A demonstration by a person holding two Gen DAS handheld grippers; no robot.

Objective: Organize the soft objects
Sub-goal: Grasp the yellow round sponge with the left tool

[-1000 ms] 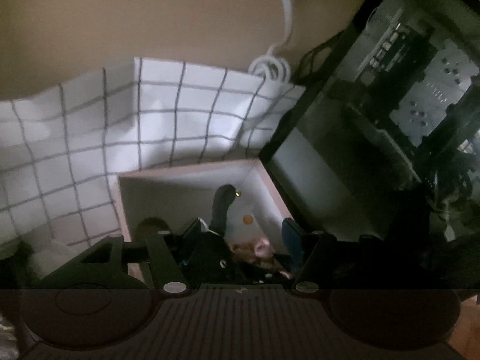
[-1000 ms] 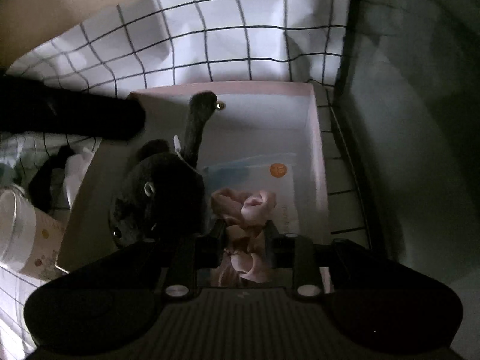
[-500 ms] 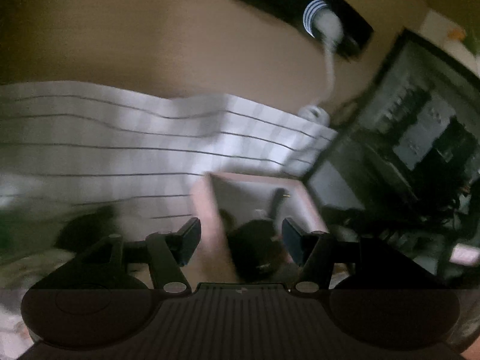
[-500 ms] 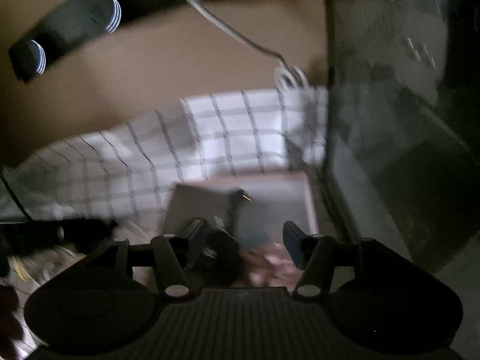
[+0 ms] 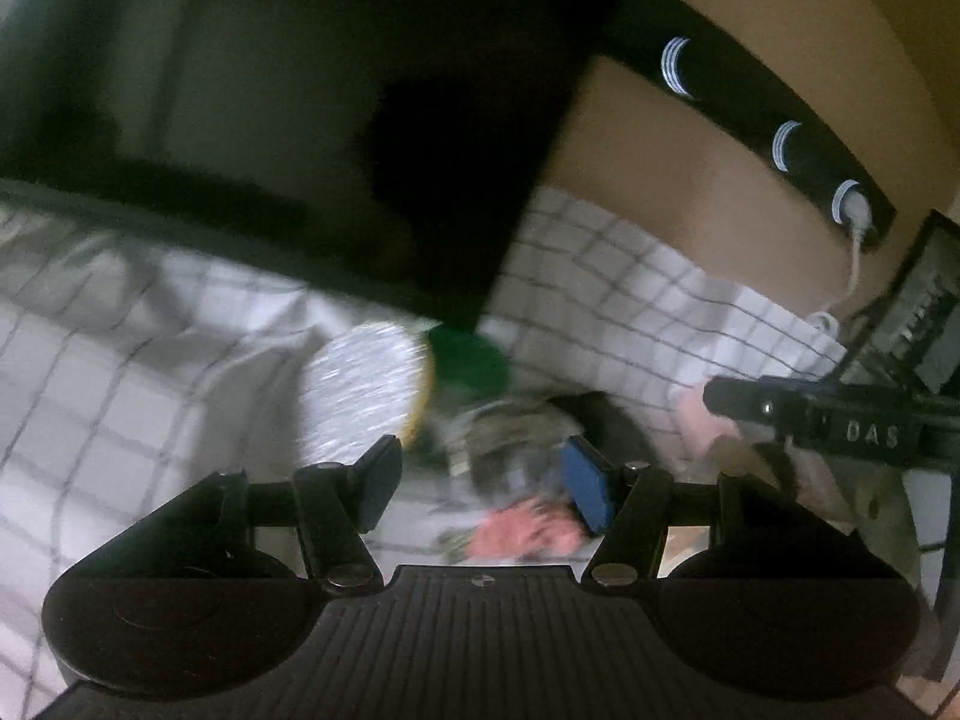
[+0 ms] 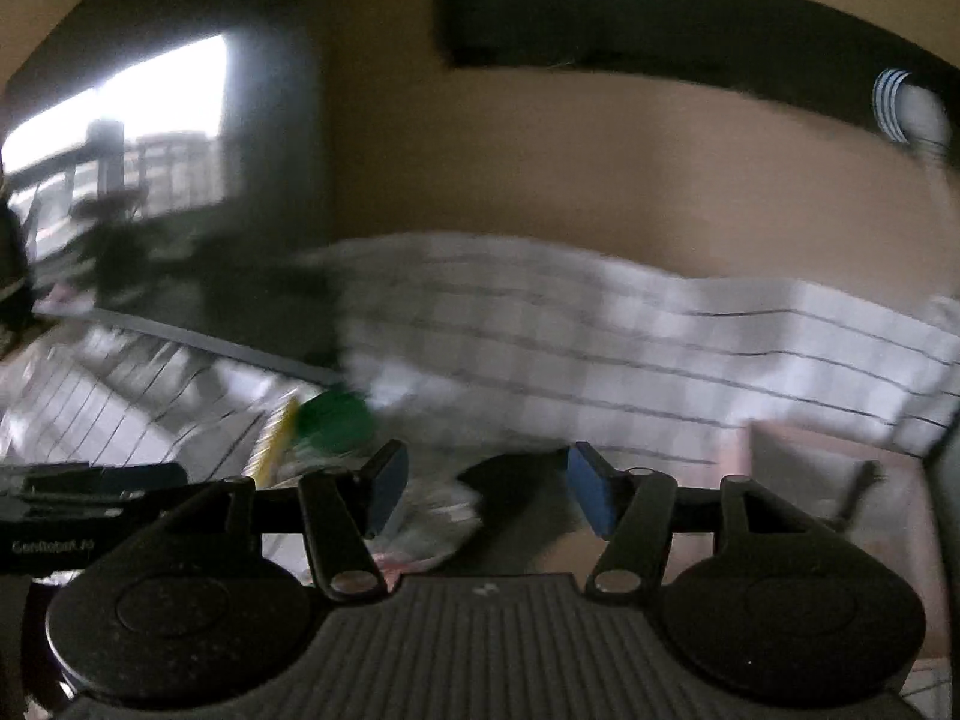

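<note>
Left gripper (image 5: 483, 489): jaws spread wide, nothing between them. Just beyond, low centre of the left wrist frame, a blurred pink-red soft item (image 5: 525, 531) lies on the white checked cloth (image 5: 630, 300), beside a crumpled grey-green bundle (image 5: 510, 438) and a dark soft shape (image 5: 600, 414). Round silver-white lid with yellow rim (image 5: 366, 384) and green round cap (image 5: 471, 357) sit further up, centre.

Right gripper (image 6: 480, 489): jaws likewise parted and empty, a black soft mass (image 6: 516, 498) just ahead. Pale pink open box (image 6: 840, 492) at lower right of the right wrist frame; contents too blurred to tell.

Risk, as I judge it: both views smear with motion, so a grab now could catch cloth or the lid instead. The grippers are near each other; collision is possible.

Room: dark panel (image 5: 300, 120) crowds the upper left; open cloth at centre right.
</note>
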